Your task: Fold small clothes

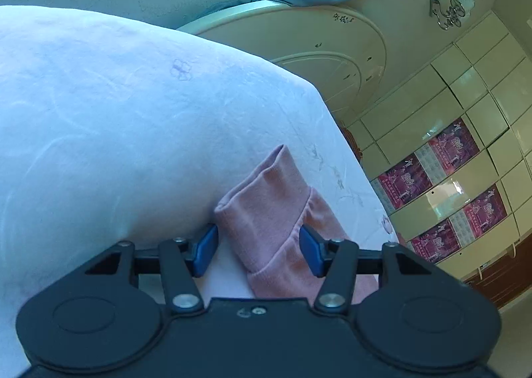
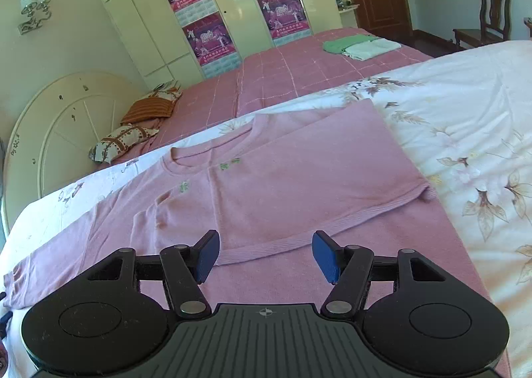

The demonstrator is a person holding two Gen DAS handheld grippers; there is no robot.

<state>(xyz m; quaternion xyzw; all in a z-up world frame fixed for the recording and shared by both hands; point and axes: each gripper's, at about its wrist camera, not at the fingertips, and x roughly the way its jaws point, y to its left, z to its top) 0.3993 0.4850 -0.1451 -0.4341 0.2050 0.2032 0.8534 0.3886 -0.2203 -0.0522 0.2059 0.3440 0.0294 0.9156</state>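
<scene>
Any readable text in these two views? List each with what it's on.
No text reads clearly in either view.
Posters on the wardrobe doors: printed lines and calendar grids, too small and blurred to read.
Pink sweater: green marks below the collar, too small to tell whether they are letters.
Base of the right tongs: a compass-like symbol, no words.

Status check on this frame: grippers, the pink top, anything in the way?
Both hand-held grippers open: left straddling sleeve cuff, right above pink top. Nothing blocking.
</scene>
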